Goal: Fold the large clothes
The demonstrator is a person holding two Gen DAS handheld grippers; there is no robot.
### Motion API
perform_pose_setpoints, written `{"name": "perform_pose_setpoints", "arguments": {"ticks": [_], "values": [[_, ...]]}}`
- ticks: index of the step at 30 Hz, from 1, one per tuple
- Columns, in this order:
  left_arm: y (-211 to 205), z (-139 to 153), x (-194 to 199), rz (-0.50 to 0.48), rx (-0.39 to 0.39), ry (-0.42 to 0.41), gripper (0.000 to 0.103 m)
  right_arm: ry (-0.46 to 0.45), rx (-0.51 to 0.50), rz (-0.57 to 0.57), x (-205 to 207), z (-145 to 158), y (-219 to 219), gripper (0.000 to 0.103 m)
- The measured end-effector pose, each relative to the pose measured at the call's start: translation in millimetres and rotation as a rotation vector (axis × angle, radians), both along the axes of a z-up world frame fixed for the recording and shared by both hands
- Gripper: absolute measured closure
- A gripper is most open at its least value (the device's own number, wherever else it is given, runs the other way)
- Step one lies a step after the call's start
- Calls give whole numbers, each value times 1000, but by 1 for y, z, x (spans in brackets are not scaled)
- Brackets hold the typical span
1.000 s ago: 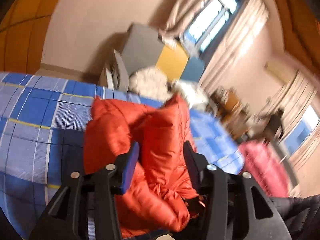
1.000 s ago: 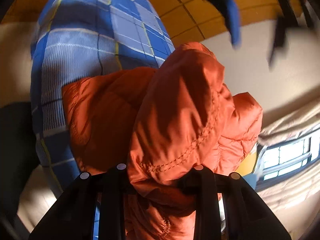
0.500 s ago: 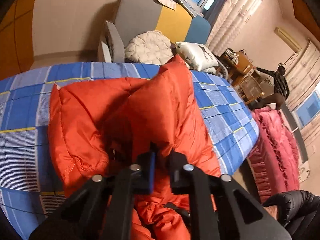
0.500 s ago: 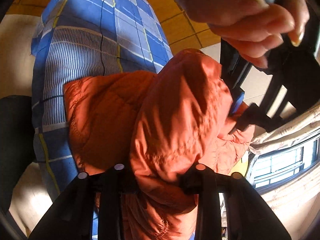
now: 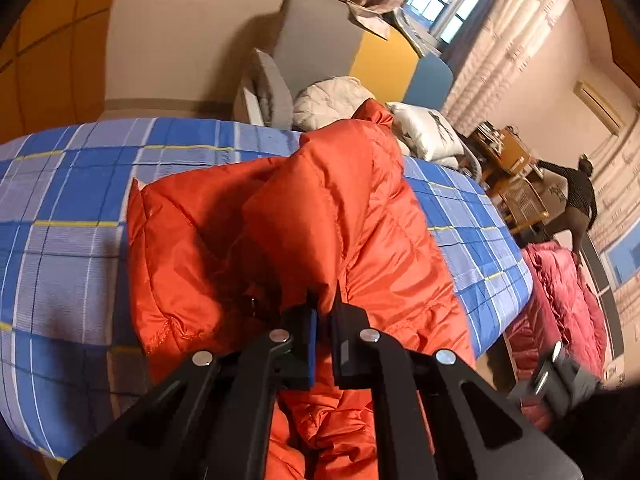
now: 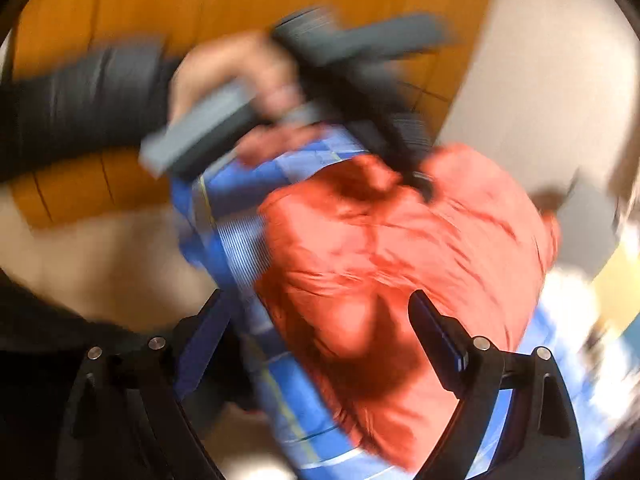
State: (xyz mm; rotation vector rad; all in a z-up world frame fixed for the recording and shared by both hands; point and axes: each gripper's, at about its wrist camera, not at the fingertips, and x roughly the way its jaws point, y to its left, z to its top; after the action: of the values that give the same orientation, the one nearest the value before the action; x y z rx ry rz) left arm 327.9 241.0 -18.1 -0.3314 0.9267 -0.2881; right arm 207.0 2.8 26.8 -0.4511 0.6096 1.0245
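The puffy orange quilted jacket (image 5: 320, 240) sits bunched up mid-frame on the blue plaid bedsheet (image 5: 60, 208). The left gripper (image 5: 325, 316) is pinched tight on a fold of it at lower centre. In the blurry right wrist view, the right gripper (image 6: 320, 332) has just been opening and stands wide, nothing pressed between its pads, the jacket behind it.

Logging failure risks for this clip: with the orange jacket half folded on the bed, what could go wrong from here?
1. The left tool pinches only a thin ridge of the orange jacket; slick fabric may slip free.
2. The right tool, whose jaws have just been opening, holds nothing, so the puffy fold may spring open.
3. The jacket lies near the edge of the plaid bed and might slide off.
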Motion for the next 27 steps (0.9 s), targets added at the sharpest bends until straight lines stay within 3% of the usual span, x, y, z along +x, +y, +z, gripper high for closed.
{"name": "perform_pose_setpoints", "arguments": {"ticks": [2,4,7,13,18,27], "values": [[4,-4,-4,20,4,2,98,31,47,-120,26,7,-19,13],[8,-7,-9,54,10,7,98,9,25,-207,43,5,-25,15],[12,-13,-16,126,22,18,98,30,-10,-253,58,-8,-23,29],[15,-33,-36,277,11,12,98,13,-112,-276,76,-51,-8,30],[1,-58,-41,328,7,-4,97,35,-119,-305,78,-83,-7,30],[-6,-89,-40,378,54,-35,96,33,-106,-318,76,-97,1,28]]}}
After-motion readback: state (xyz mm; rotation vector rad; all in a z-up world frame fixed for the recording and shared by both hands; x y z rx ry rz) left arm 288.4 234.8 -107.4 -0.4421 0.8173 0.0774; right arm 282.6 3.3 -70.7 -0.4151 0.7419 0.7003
